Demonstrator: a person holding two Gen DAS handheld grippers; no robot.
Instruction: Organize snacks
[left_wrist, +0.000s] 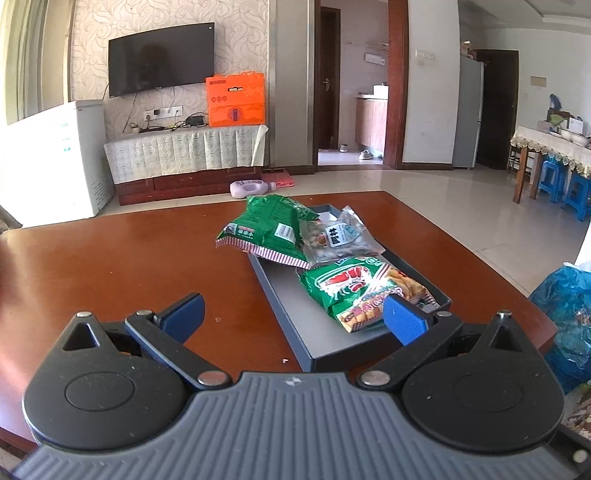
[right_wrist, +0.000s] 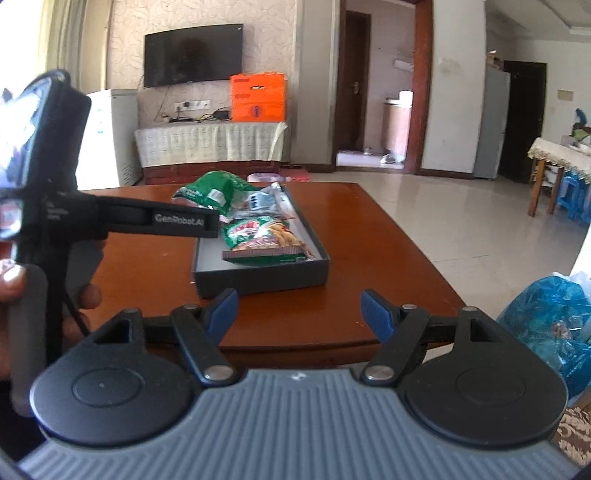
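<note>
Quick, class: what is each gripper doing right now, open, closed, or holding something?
Left gripper: jaws open, holding nothing.
Right gripper: jaws open wide, holding nothing.

Each gripper has a ribbed grey body with a small logo, flanked by two round black discs. Black link arms with silver rivets run from the body to blue-padded fingers (left_wrist: 404, 319). Seen from the right gripper (right_wrist: 299, 314), the left gripper (right_wrist: 177, 221) bears white "GenRobot.AI" lettering on its black side, a thin black cable trailing behind that lettering.
</note>
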